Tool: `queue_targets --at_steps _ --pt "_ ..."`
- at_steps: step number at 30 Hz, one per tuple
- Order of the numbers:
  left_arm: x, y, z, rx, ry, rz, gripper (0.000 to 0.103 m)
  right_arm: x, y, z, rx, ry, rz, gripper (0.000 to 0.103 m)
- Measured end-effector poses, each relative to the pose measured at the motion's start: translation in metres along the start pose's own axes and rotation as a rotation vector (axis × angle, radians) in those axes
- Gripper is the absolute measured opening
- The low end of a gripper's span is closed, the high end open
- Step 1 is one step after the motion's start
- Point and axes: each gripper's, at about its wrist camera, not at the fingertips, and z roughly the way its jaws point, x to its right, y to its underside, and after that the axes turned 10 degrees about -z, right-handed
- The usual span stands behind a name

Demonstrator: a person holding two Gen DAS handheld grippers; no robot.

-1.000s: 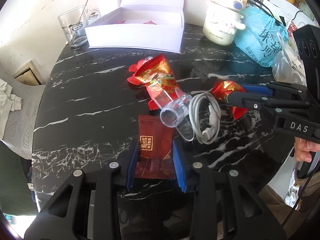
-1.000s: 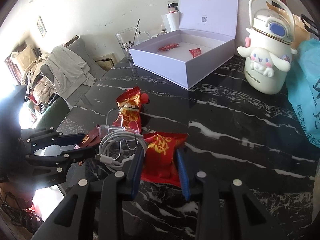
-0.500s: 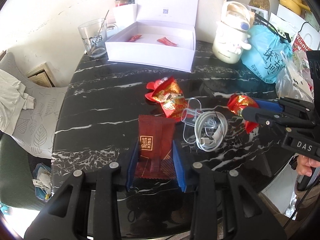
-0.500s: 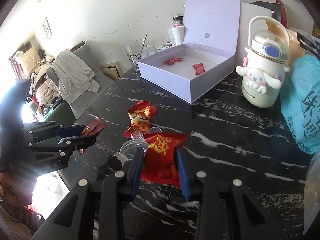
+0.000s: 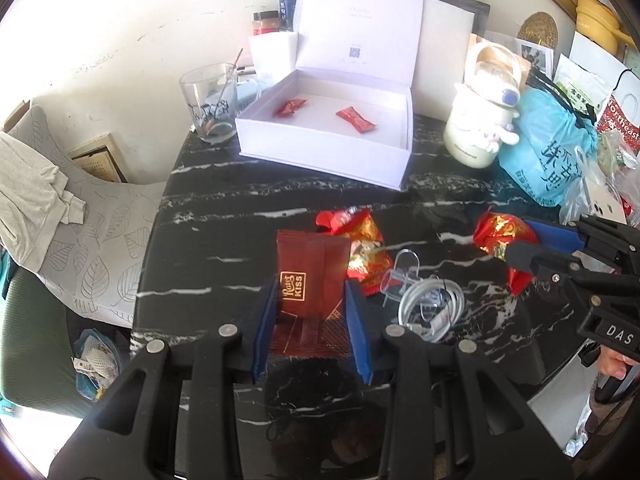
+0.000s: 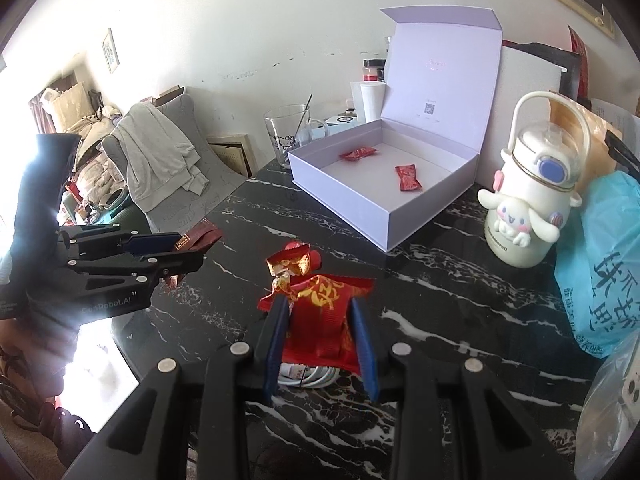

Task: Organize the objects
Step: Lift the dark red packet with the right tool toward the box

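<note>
Left wrist view: the left gripper [image 5: 311,322] is clamped on a flat dark-red foil chocolate sachet with gold lettering [image 5: 310,280]. The sachet stands between the two blue pads, its lower half gripped, its upper half reaching past the fingertips. It hangs clear above the black marble-pattern table [image 5: 224,248].

On the table just right of the sachet lie a crumpled red-and-gold snack packet [image 5: 362,246], a small clear plastic cup on its side [image 5: 400,276], and a coiled white charging cable [image 5: 432,308], the cup and the cable touching.

Far right in this view, the right gripper [image 5: 528,244] comes in side-on, holding a shiny red-and-gold foil sweet packet [image 5: 500,234] at its tips.

Right wrist view: that packet [image 6: 320,320] sits squarely between the blue pads of the right gripper [image 6: 322,336], pressed on both sides, with its top flaring out beyond them. The left gripper [image 6: 180,248] shows at the left edge with the dark-red sachet [image 6: 202,236] poking from its tips.

Beyond both, at the table's far side, the open pale-lilac lidded gift box [image 6: 340,196] holds two small red wrapped sweets [image 6: 408,178], well apart from each other.
</note>
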Motion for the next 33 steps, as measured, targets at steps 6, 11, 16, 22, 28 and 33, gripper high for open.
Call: queue_targets --at_steps 6,11,16,22,28,33 --pt "-0.002 -0.023 0.001 0.022 -0.007 0.004 0.032 0.007 -0.017 0.009 0.009 0.005 -0.015 0.018" --pt "-0.002 -0.036 0.011 0.024 -0.004 0.009 0.032 0.019 -0.017 0.025 -0.012 0.018 0.027 0.018" --pt "0.002 -0.035 0.024 -0.005 0.047 0.014 0.032 0.037 -0.002 0.029 -0.035 0.053 0.108 0.018" --pt "0.016 -0.025 0.036 -0.04 0.084 0.048 0.032 0.049 0.019 0.038 -0.092 0.08 0.159 0.027" --pt "0.022 -0.018 0.041 -0.063 0.103 0.055 0.032 0.042 0.03 0.049 -0.123 0.073 0.155 0.045" --pt "0.022 -0.013 0.042 -0.077 0.094 0.053 0.032 0.038 0.036 0.067 -0.171 0.068 0.145 0.045"
